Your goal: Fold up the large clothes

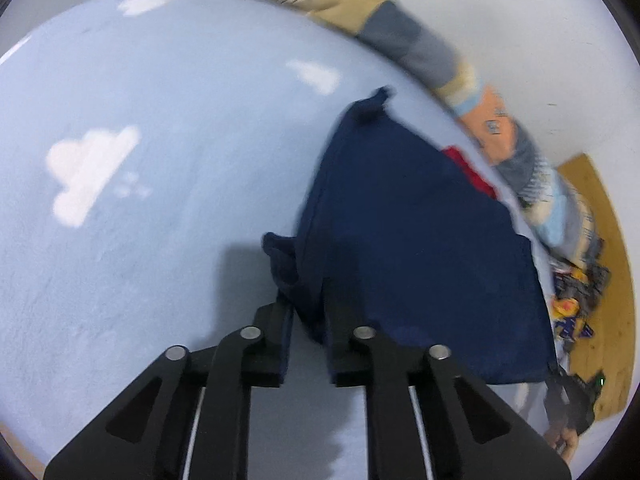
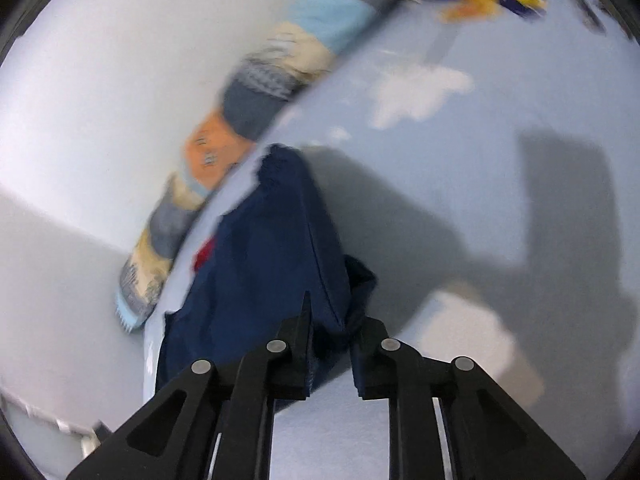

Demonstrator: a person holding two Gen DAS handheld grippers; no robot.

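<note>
my left gripper [image 1: 306, 300] and right gripper [image 2: 332, 320] each pinch an edge of the navy garment [image 1: 420, 240] above the cloud-print sheet [image 1: 160, 100].

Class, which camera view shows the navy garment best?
The left wrist view: the navy garment spreads broad there, its edges traceable. The right wrist view shows it narrower, bunched and blurred, running away from the gripper.
</note>
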